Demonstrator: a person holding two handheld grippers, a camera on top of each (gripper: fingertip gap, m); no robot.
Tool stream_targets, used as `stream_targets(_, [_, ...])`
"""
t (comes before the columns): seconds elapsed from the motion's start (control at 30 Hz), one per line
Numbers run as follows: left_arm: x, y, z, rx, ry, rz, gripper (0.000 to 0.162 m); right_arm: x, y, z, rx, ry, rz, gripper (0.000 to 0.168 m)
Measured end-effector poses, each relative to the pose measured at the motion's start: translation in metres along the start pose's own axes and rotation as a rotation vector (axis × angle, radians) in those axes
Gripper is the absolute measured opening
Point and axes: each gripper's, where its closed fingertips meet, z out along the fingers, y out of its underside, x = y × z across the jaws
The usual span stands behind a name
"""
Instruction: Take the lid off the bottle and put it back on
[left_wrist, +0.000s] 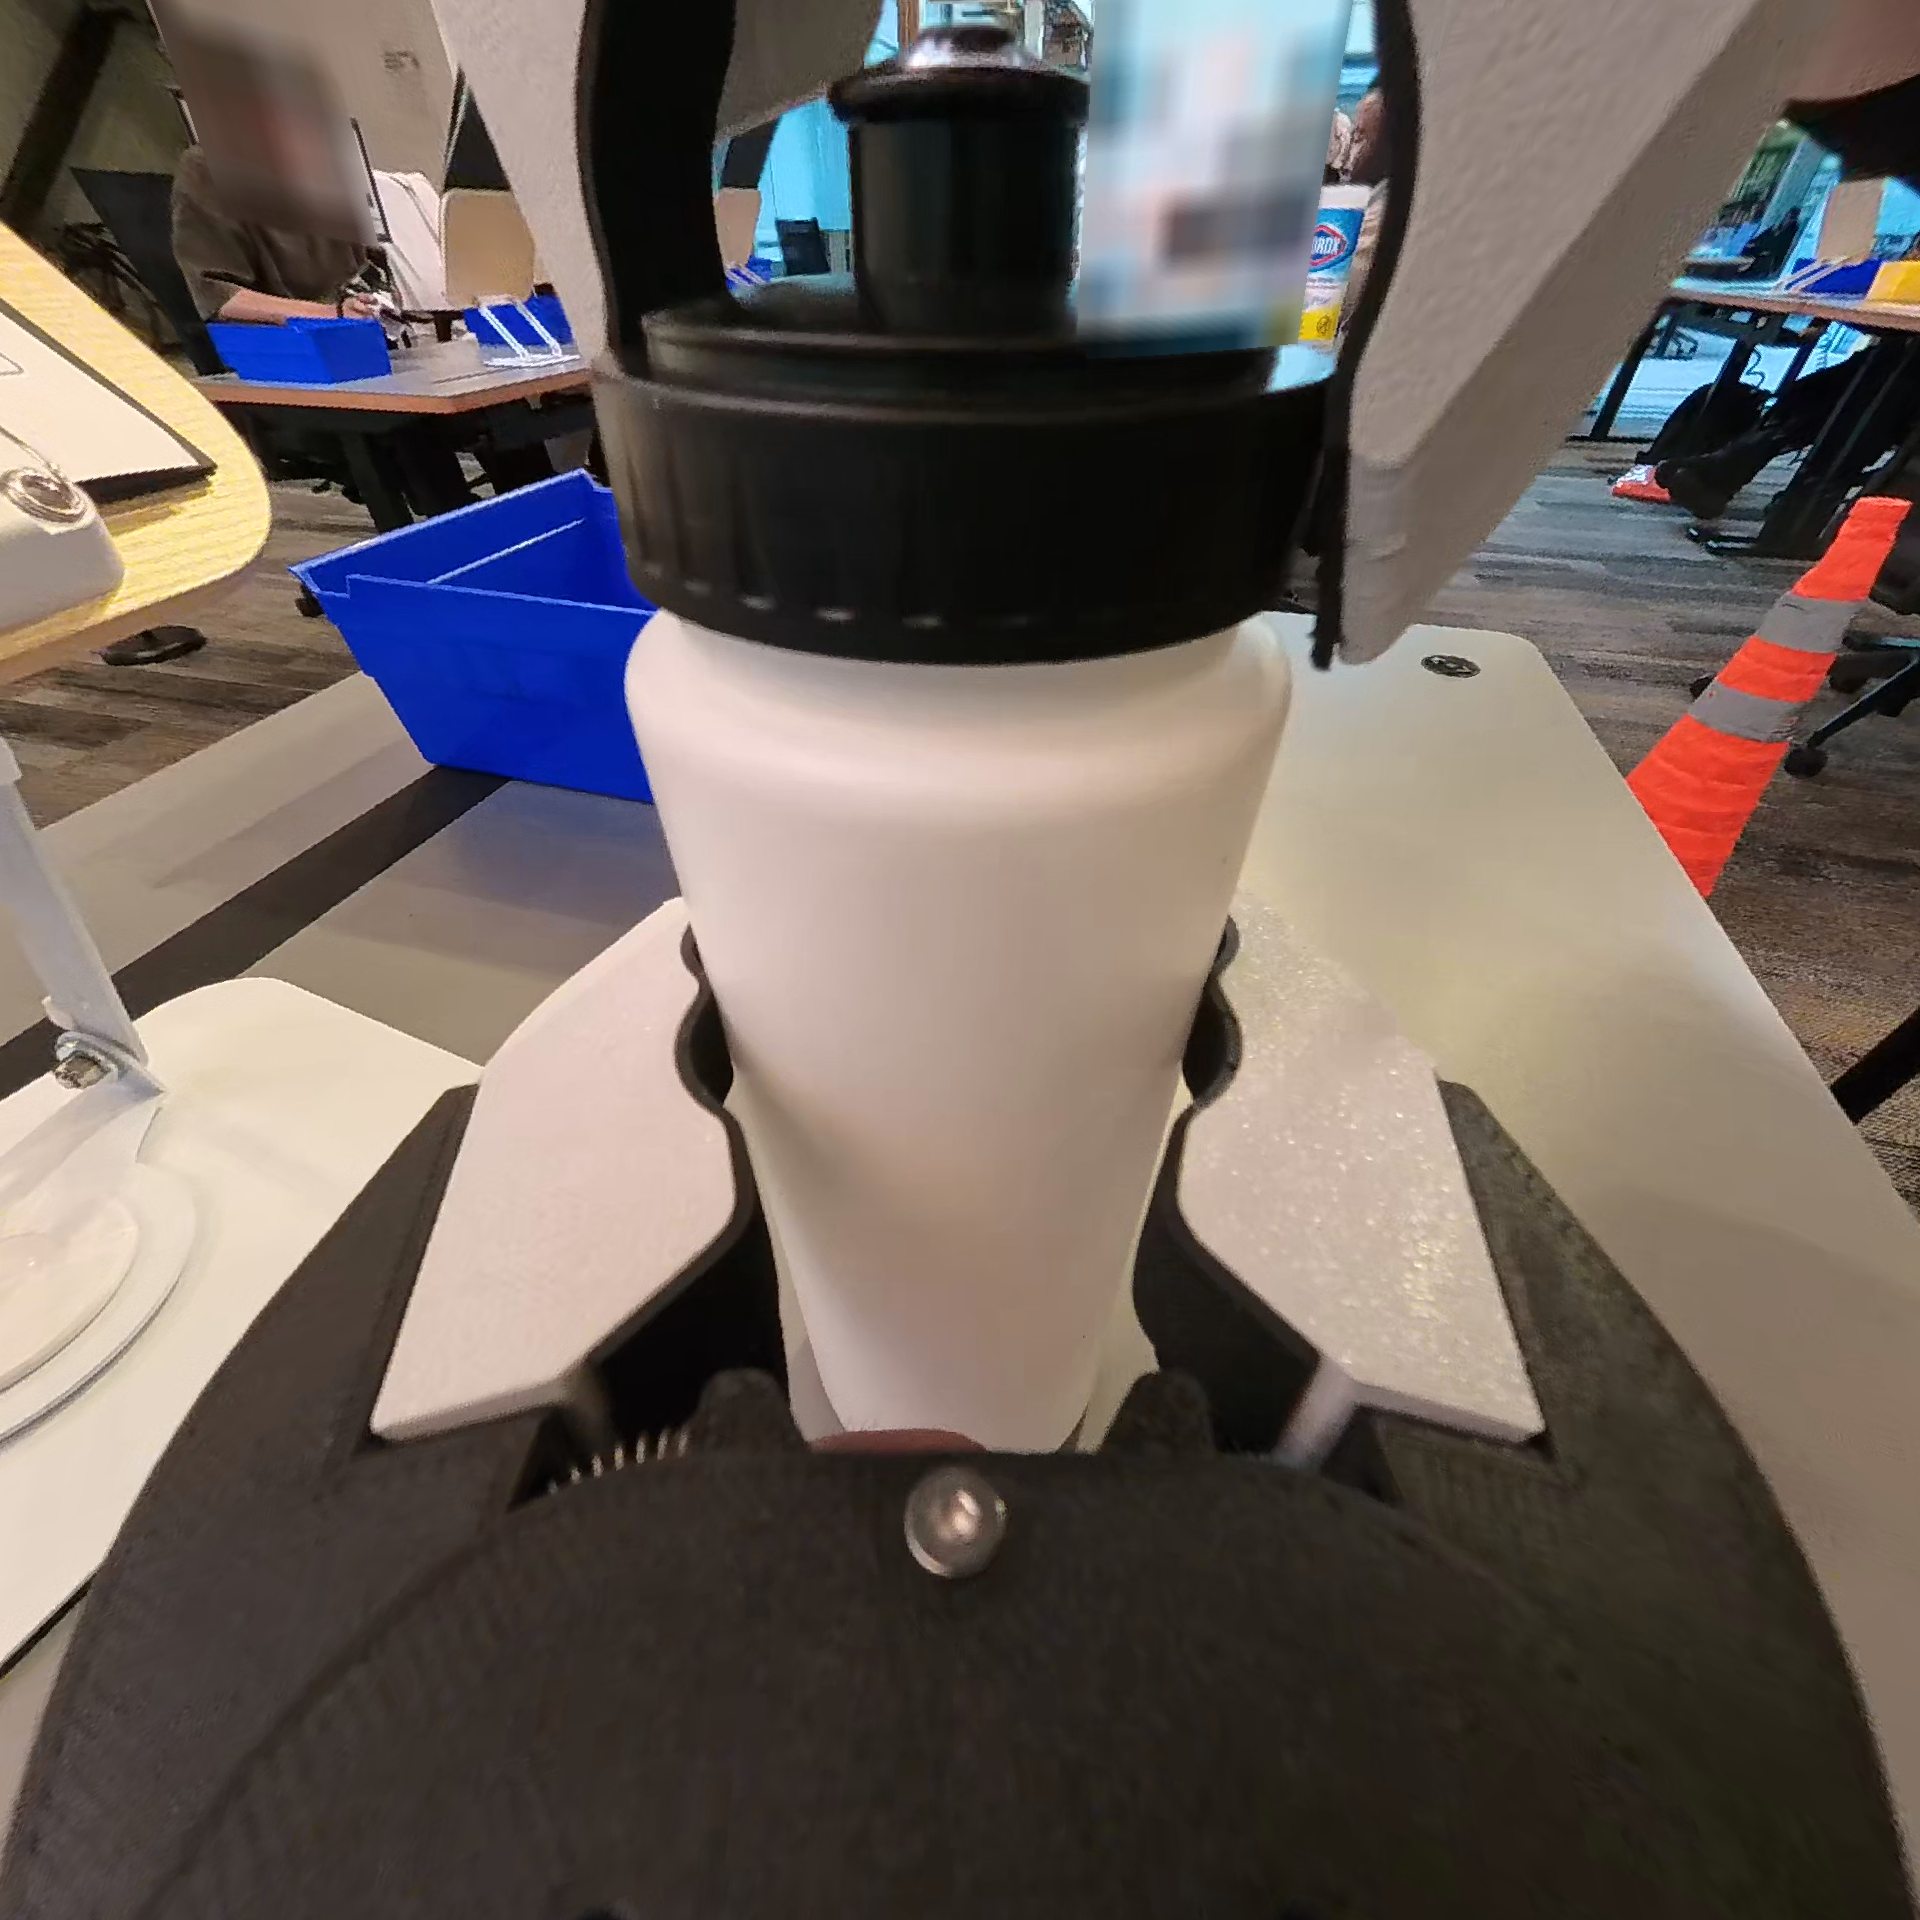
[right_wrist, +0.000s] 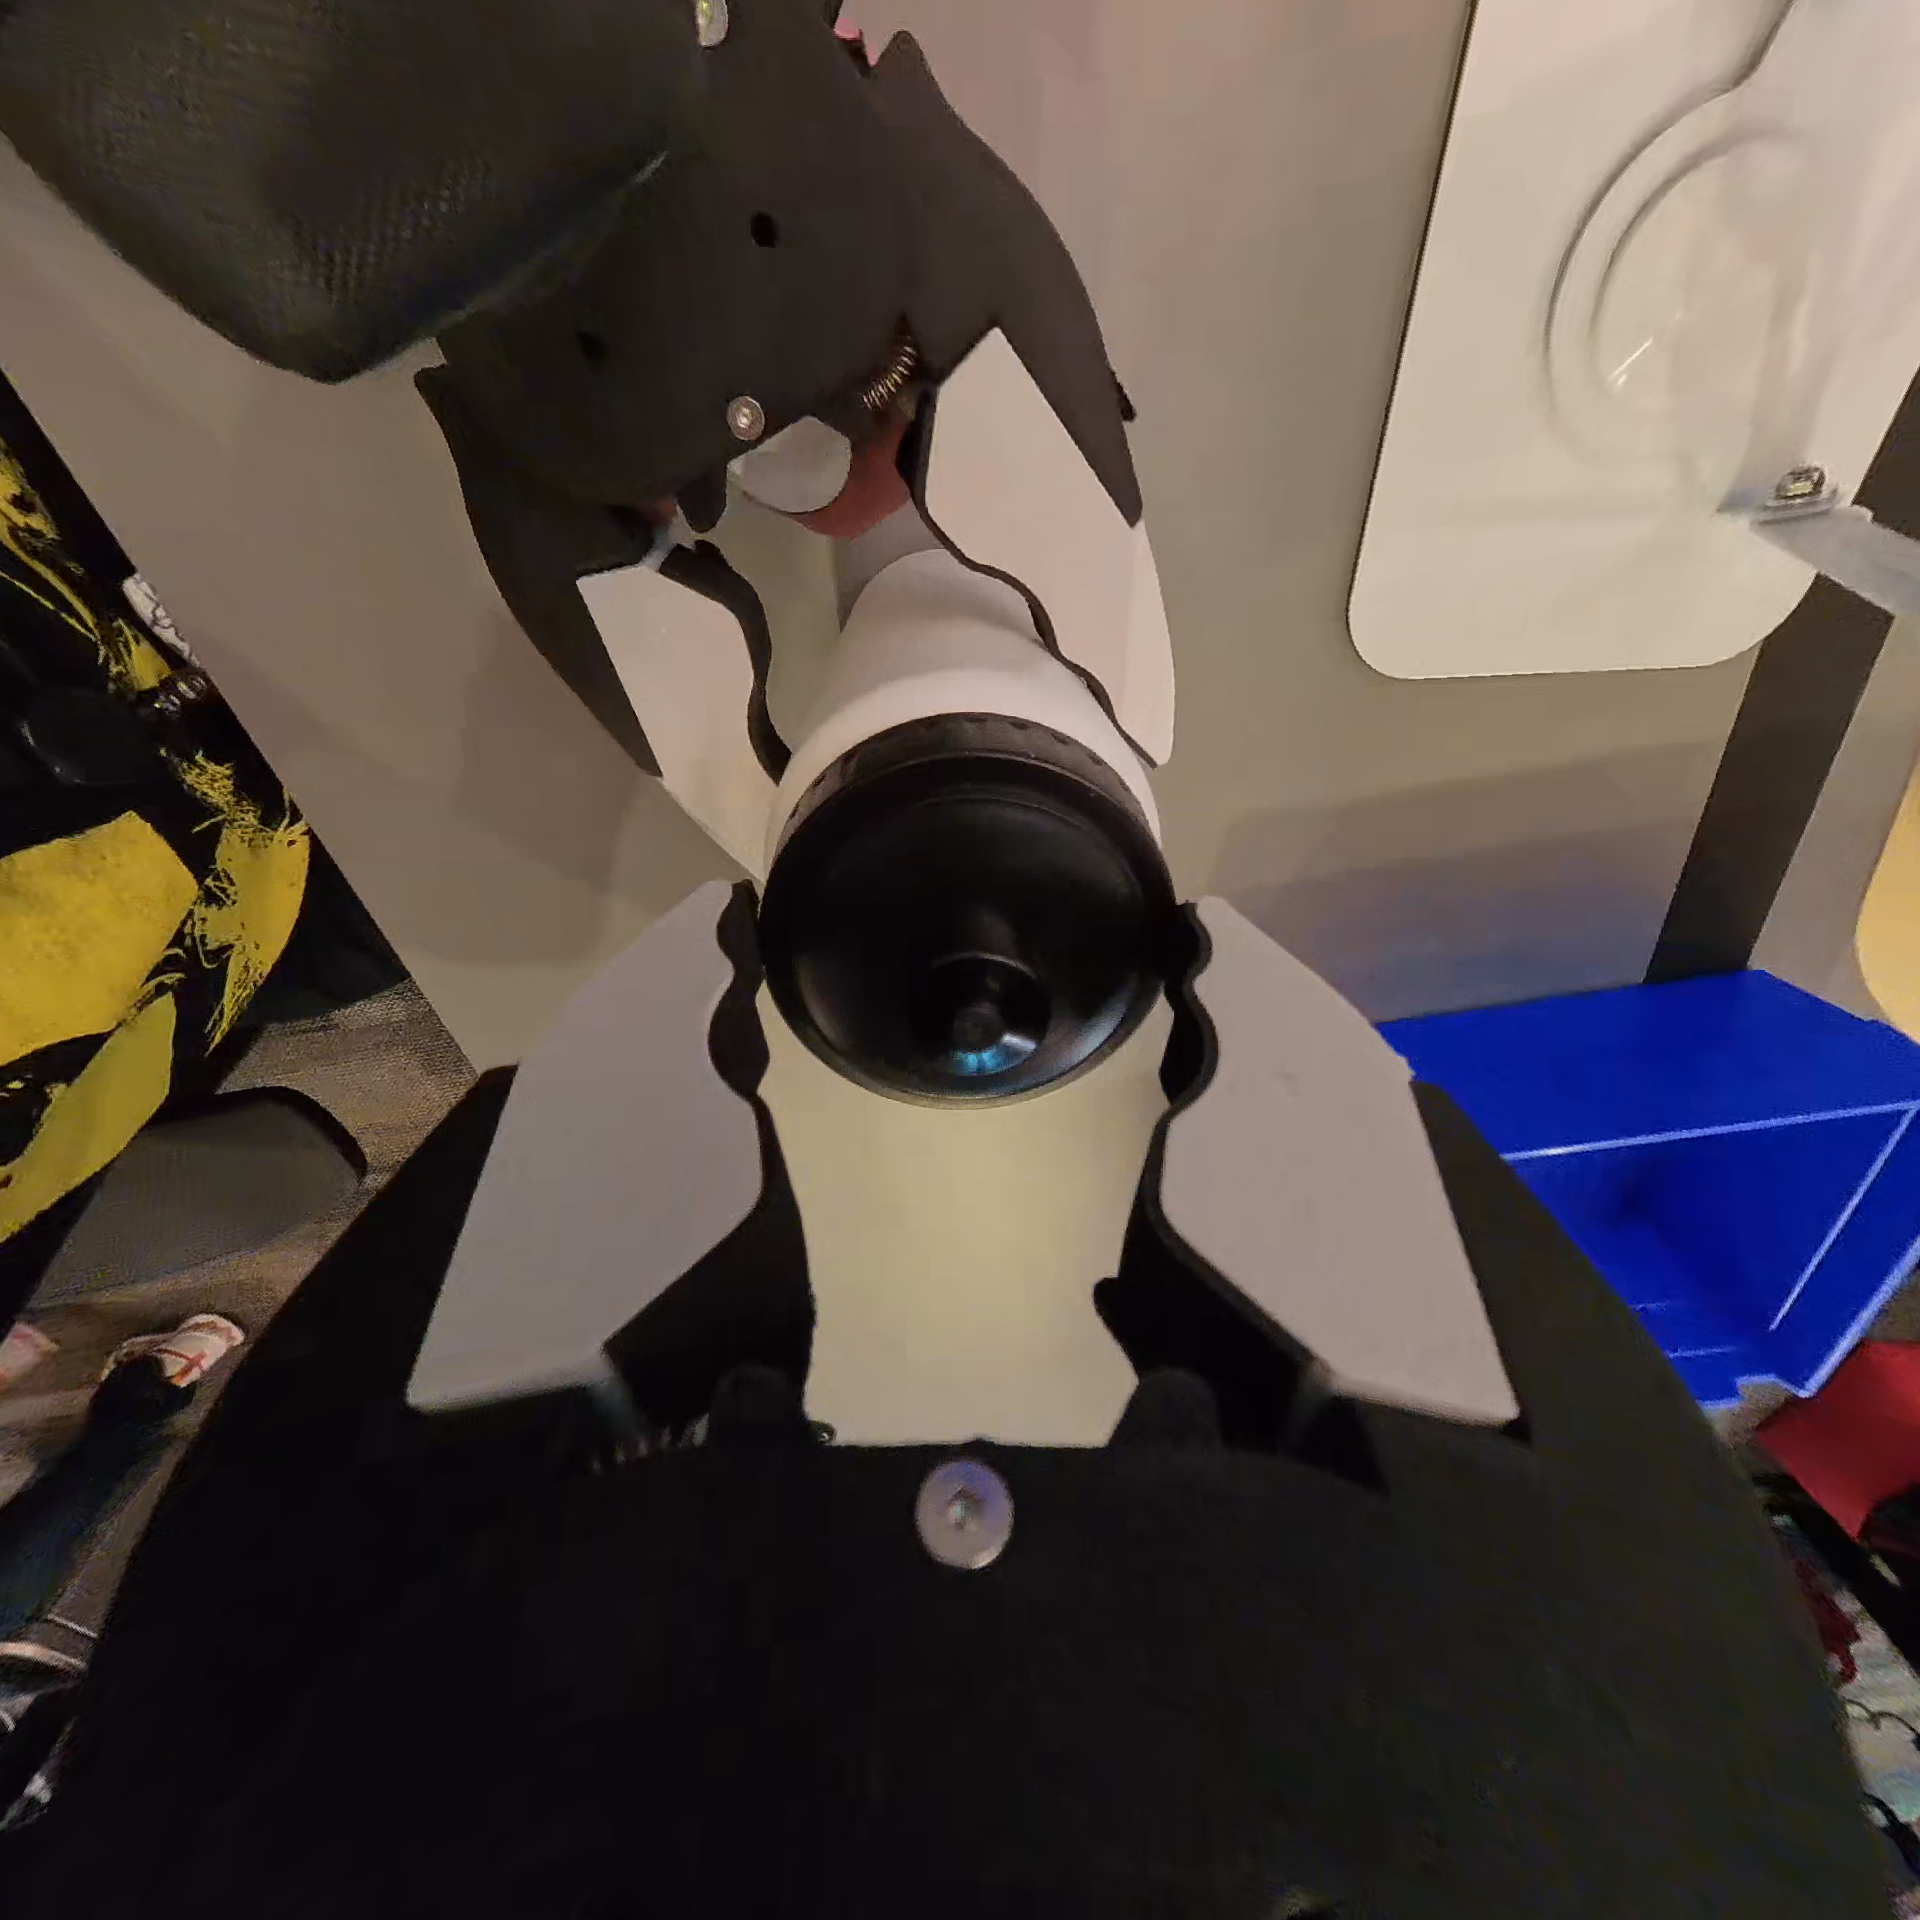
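Note:
A white bottle (left_wrist: 956, 831) with a black ribbed lid (left_wrist: 956, 499) and spout fills the left wrist view. My left gripper (left_wrist: 956, 987) is shut on the bottle's body, with the base towards its palm. My right gripper (left_wrist: 966, 468) comes from above, and its white fingers (left_wrist: 1455, 364) press both sides of the lid. In the right wrist view I look down on the lid (right_wrist: 966, 914), which sits on the bottle (right_wrist: 935, 644). My right gripper (right_wrist: 961, 935) is shut on the lid's rim. The left gripper (right_wrist: 935, 686) holds the bottle beyond it.
A white table (left_wrist: 1558, 935) lies under the bottle. A blue bin (left_wrist: 488, 634) stands behind it to the left and shows in the right wrist view (right_wrist: 1662, 1143). A white stand base (left_wrist: 208, 1143) is at the left, an orange cone (left_wrist: 1766, 675) at the right.

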Motion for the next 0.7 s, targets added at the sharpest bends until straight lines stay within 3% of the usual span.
stream_targets(0.07, [0.0001, 0.0001, -0.0002, -0.001, 0.0, 0.001, 0.087, 0.0009, 0.0028, 0.0, -0.02, 0.005, -0.093, 0.076])
stream_targets(0.13, [0.0003, 0.0002, -0.0004, -0.001, 0.0, 0.003, 0.087, 0.0074, 0.003, -0.0009, -0.02, 0.044, -0.203, 0.1])
stream_targets(0.23, [0.0001, 0.0001, -0.0002, 0.001, 0.001, 0.002, 0.087, 0.0077, -0.0027, -0.0033, 0.003, 0.071, -0.388, 0.099])
stream_targets(0.33, [-0.0002, 0.0001, -0.0001, 0.001, 0.001, 0.0, 0.087, 0.0034, -0.0041, -0.0012, -0.012, 0.036, -0.468, 0.079])
stream_targets(0.4, [-0.0007, 0.0001, -0.0006, 0.001, 0.0, 0.001, 0.087, 0.0021, -0.0035, -0.0003, -0.026, 0.015, -0.428, 0.075])
stream_targets(0.6, [-0.001, -0.0001, 0.0003, -0.001, 0.0, -0.002, 0.087, 0.0018, -0.0028, 0.0001, 0.014, -0.016, 0.032, 0.076])
stream_targets(0.7, [0.0003, -0.0002, 0.0007, -0.002, 0.001, 0.0, 0.087, 0.0015, 0.0007, 0.0005, 0.0, -0.015, -0.061, 0.076])
